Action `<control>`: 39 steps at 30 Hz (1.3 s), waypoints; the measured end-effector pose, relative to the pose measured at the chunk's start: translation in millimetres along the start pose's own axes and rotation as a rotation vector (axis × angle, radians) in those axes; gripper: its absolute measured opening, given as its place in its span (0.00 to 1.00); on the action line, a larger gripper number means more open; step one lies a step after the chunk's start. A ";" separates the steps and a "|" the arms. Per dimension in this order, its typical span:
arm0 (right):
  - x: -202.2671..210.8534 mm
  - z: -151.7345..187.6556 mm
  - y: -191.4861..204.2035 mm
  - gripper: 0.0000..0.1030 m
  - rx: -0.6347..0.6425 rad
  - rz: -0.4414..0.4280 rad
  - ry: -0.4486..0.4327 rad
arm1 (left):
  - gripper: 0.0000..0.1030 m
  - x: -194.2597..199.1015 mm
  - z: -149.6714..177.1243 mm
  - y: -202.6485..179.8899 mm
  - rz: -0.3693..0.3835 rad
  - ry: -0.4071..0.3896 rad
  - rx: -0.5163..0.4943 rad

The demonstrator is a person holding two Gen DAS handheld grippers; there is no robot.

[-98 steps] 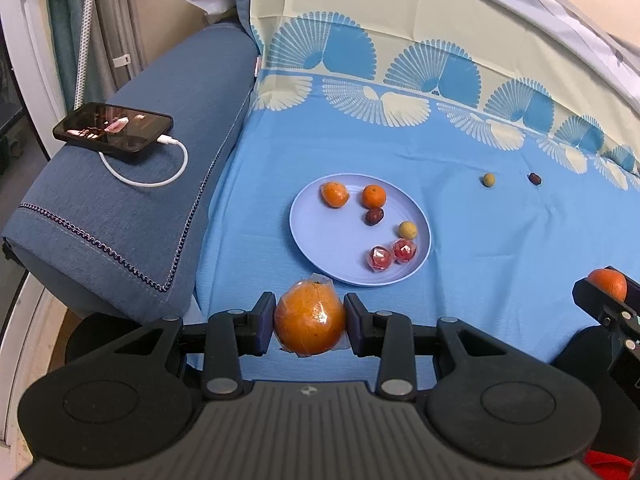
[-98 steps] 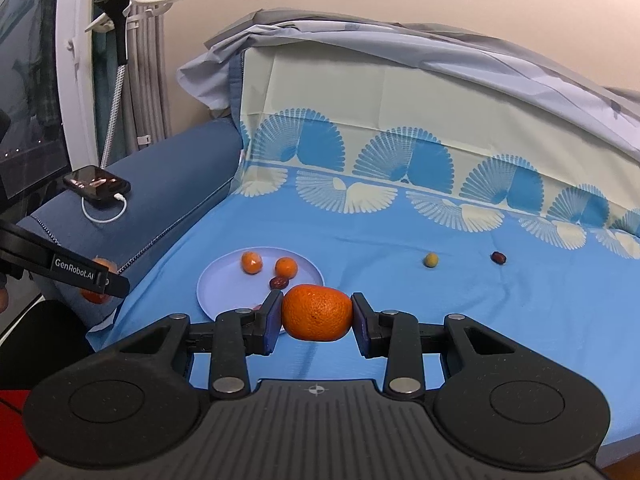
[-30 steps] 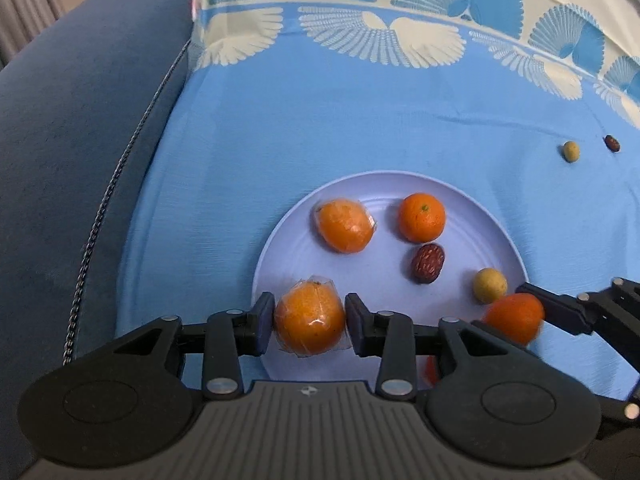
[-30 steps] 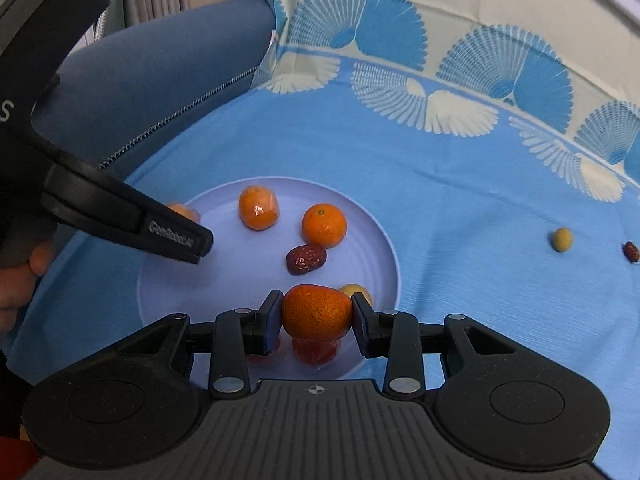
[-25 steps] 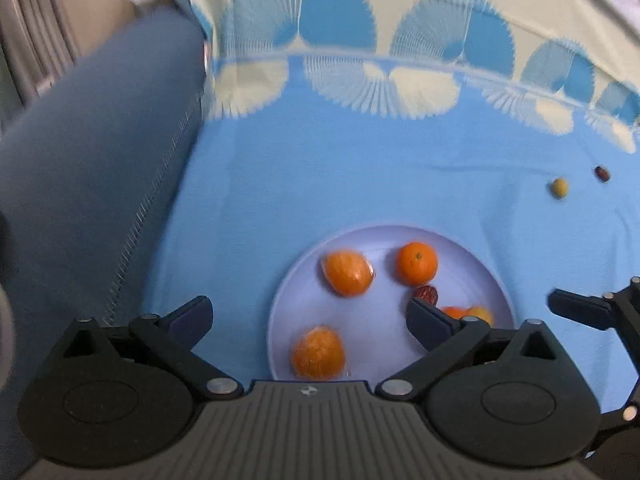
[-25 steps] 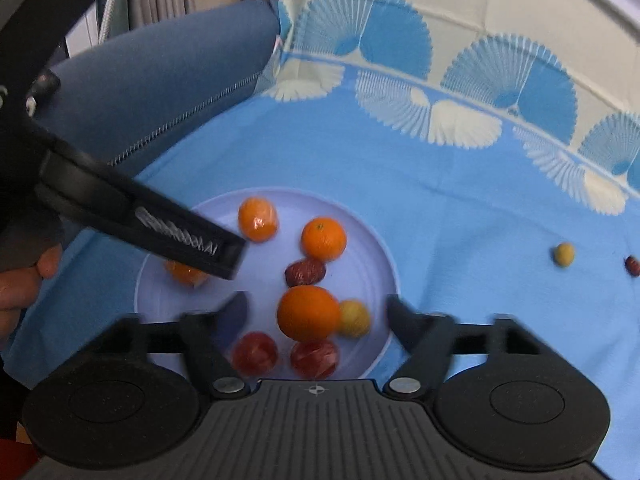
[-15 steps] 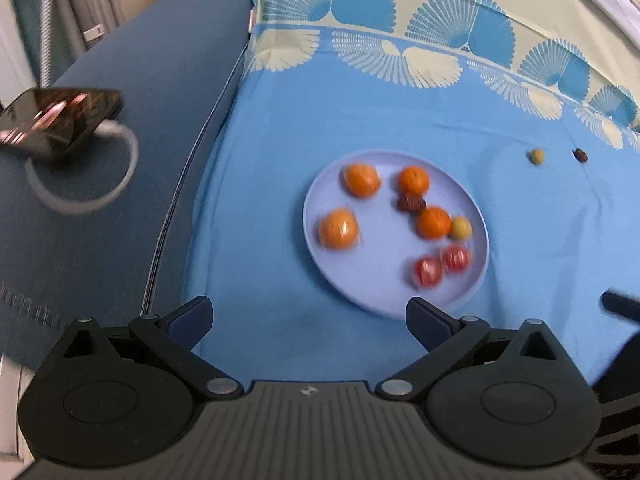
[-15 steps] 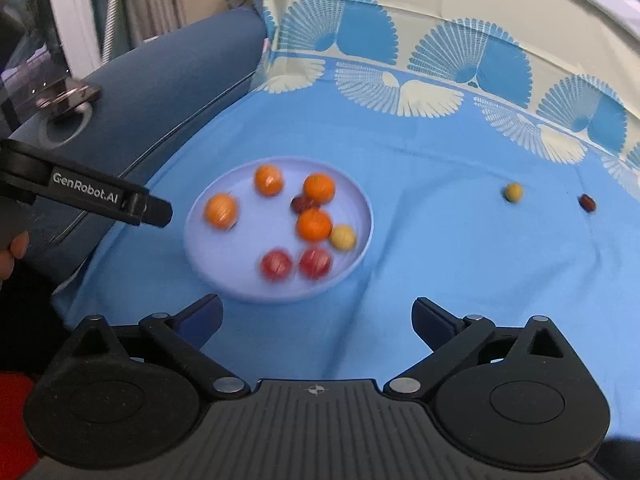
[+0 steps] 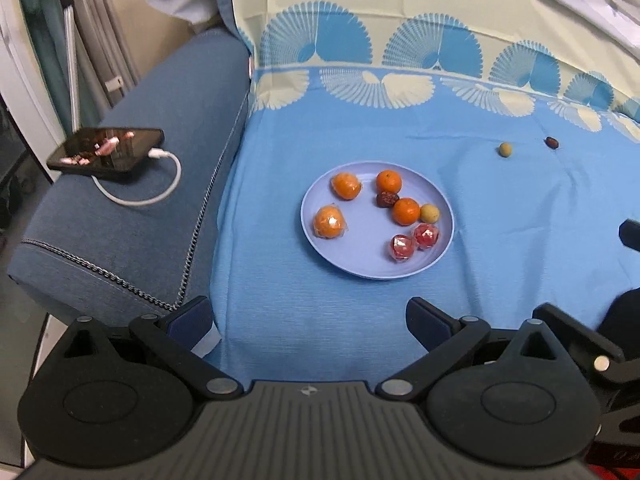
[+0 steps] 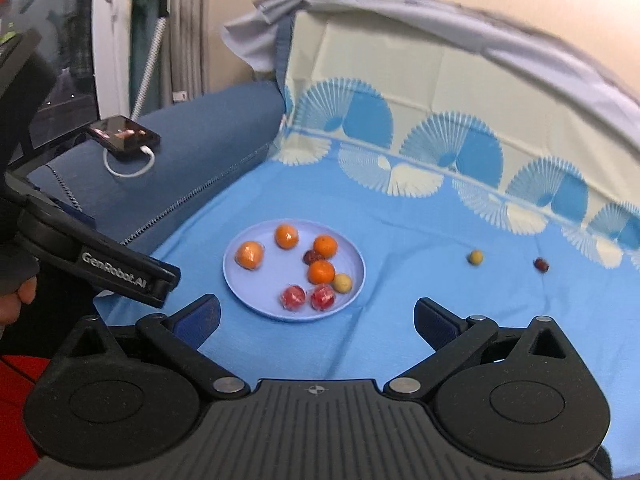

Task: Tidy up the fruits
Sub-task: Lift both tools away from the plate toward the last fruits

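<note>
Both the left tongs [image 9: 308,320] and the right tongs [image 10: 318,318] gaped wide and empty. The plate [image 9: 360,266] at frame centre already carried eight fruits, while a yellow-green fruit [image 9: 505,149] and a dark red fruit [image 9: 552,142] waited on the sheet, upper right, apparently the last to collect.

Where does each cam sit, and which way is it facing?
Left wrist: on the left tool, angled down at the plate on the blue cloth; own open fingers show, and the right tool's tip at the right edge.
Right wrist: on the right tool, facing the plate more shallowly, up to the draped backrest; own open fingers, the left tool and a fingertip show at left.
Shared: plate, two loose fruits beyond it, phone on the armrest.
</note>
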State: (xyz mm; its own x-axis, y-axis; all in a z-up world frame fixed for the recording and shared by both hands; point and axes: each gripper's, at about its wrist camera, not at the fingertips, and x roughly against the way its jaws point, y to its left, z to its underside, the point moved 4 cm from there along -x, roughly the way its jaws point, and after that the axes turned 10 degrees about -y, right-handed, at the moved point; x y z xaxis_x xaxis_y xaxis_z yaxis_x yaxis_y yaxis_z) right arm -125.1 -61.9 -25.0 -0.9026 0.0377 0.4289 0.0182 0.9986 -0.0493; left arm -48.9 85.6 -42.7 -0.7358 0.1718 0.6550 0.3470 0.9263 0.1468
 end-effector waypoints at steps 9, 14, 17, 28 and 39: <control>24.1 -6.0 -2.2 0.99 -0.019 0.030 -0.057 | 1.00 23.5 0.2 -1.5 -0.002 -0.046 -0.009; 26.0 -6.1 1.8 0.99 -0.013 0.028 -0.064 | 1.00 24.8 0.9 0.3 -0.008 -0.046 -0.007; 26.9 -6.2 1.8 0.99 -0.013 0.030 -0.067 | 1.00 25.5 1.4 1.4 -0.008 -0.047 -0.005; 23.8 -3.2 0.2 0.99 -0.026 0.022 -0.047 | 1.00 17.7 3.5 1.5 0.000 -0.023 -0.006; 13.4 1.8 -4.3 0.99 -0.057 0.002 -0.013 | 1.00 7.0 6.5 -4.0 -0.007 0.012 -0.029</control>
State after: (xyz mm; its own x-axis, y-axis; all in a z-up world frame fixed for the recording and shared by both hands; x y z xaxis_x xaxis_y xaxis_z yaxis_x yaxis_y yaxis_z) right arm -138.1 -65.8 -20.6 -0.9082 0.0398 0.4167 0.0446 0.9990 0.0018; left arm -59.3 85.3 -43.5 -0.7313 0.1617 0.6626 0.3592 0.9171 0.1727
